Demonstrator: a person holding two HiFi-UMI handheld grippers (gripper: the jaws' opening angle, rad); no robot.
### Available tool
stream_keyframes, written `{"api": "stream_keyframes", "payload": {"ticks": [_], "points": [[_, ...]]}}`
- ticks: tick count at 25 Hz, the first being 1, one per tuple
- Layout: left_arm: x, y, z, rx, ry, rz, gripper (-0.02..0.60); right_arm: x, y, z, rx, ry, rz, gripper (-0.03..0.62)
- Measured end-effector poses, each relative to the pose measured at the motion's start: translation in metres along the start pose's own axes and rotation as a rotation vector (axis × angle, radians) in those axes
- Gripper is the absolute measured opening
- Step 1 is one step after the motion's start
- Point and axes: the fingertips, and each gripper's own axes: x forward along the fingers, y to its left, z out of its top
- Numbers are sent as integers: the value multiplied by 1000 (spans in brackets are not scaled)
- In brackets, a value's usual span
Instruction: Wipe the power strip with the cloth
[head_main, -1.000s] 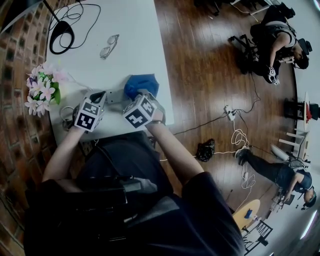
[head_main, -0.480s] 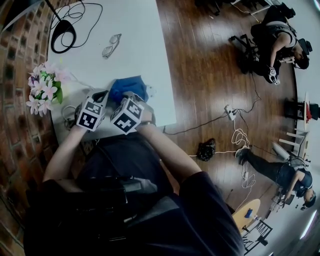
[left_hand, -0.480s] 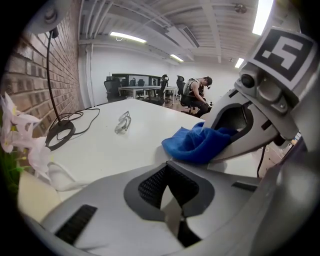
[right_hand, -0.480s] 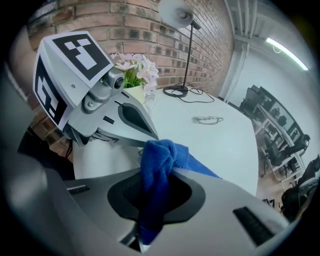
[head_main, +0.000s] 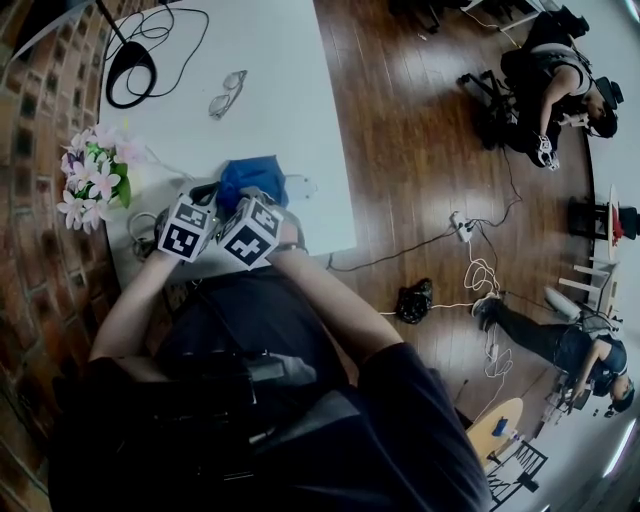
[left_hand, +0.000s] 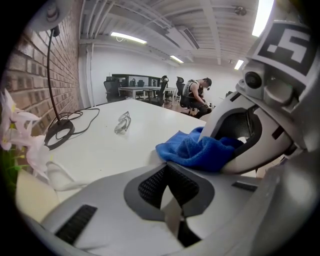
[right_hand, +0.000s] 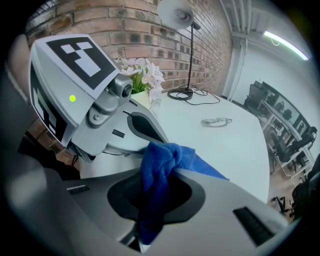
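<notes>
**A:** What changes on the table (head_main: 290, 60)?

**B:** The big move is the right gripper (right_hand: 159, 200). A second ago it sits nearer the right near corner. Now it is drawn in along the near edge until its marker cube is just beside the left one's.

**A:** And the left gripper (left_hand: 170, 195)?

**B:** It keeps its place by the near edge, on the side of the flowers (head_main: 90, 175), with its jaws together. A pale sliver shows in the seam between the pads, and I cannot tell whether anything is pinched there.

**A:** Is the right one carrying anything?

**B:** Yes, its jaws are clamped on the blue cloth (head_main: 252, 180). A bunched fold runs down between them and the rest spreads out on the table in front. The cloth travels with it, toward the left gripper.

**A:** Where is the power strip (head_main: 298, 186)?

**B:** It lies along the near edge, under the two grippers. Earlier a white stretch of it shows between them, left of the cloth. Now the cloth covers that stretch and a white end peeks out on the cloth's right.

**A:** Meaning?

**B:** I read it as one wiping stroke run along the strip's top toward the left gripper. There is little room left that way, so a return pass looks like the next call.
</notes>
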Motion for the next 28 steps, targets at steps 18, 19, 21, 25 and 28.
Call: {"api": "stream_keyframes", "payload": {"ticks": [18, 19, 21, 25, 28], "points": [[-5, 18, -8, 20, 14, -31, 14, -3, -3, 6, 219, -99, 74, 49], [-5, 18, -8, 12, 10, -33, 14, -3, -6, 6, 287, -98, 106, 49], [-5, 18, -7, 2, 6, -32, 14, -5, -10, 8, 386, -92, 158, 49], [-3, 20, -9, -16, -5, -14, 12, -2, -3, 18, 388, -87, 200, 49], [-3, 21, -11, -30, -13, 0, 12, 4, 6, 25, 408, -91, 241, 49]]}}
